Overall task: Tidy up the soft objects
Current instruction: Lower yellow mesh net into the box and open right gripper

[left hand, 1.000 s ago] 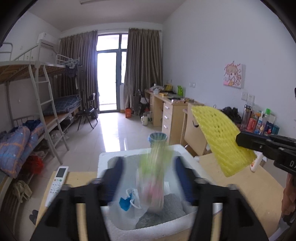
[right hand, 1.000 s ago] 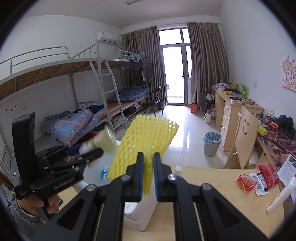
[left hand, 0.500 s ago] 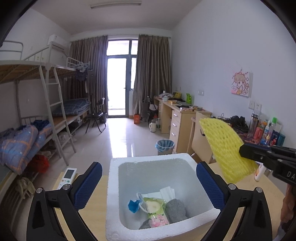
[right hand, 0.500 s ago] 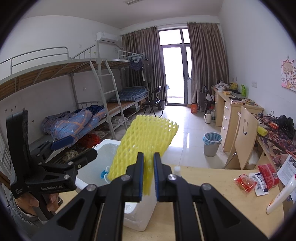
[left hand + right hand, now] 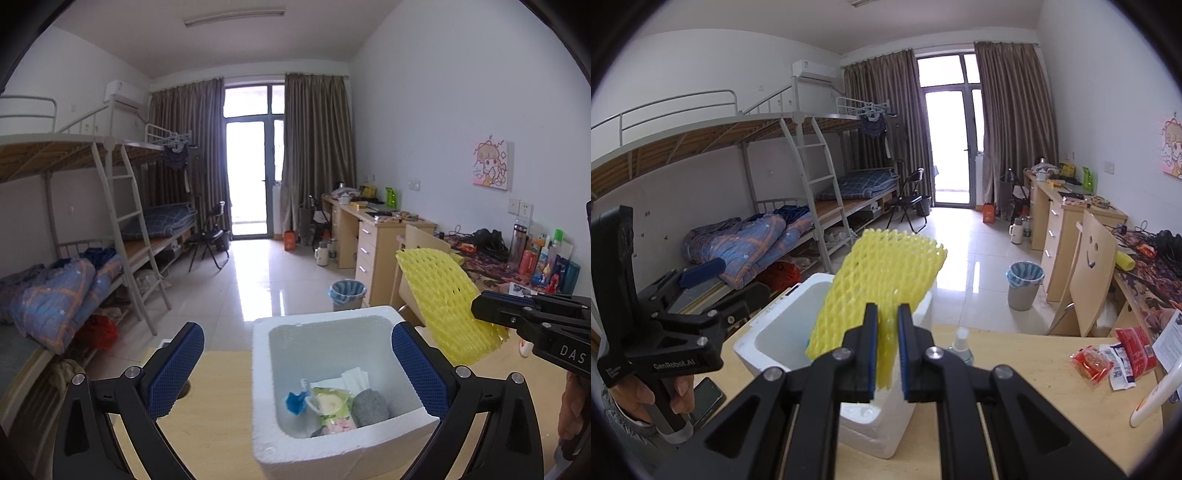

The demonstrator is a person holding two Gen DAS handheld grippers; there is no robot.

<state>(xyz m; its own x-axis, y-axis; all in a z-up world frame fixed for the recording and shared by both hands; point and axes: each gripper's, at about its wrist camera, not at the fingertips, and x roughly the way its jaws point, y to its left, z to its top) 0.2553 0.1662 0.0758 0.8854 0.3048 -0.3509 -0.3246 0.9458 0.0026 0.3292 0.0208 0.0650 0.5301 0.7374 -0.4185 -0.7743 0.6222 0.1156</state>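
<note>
Yellow foam-net sleeve [image 5: 886,280] sits pinched in my right gripper [image 5: 887,354] above the white styrofoam box [image 5: 325,448]. My left gripper [image 5: 297,373] stands wide, empty, over the box's near edge.

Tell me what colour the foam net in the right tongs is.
Yellow. The foam net shows best in the right wrist view.

Your left wrist view looks slightly downward over the white foam box [image 5: 332,387], close above its open top, facing the balcony door [image 5: 255,162]. Your right wrist view stands just right of the box [image 5: 790,332], facing the same door [image 5: 951,144]. Both views share the box, door and bunk bed [image 5: 738,177].
</note>
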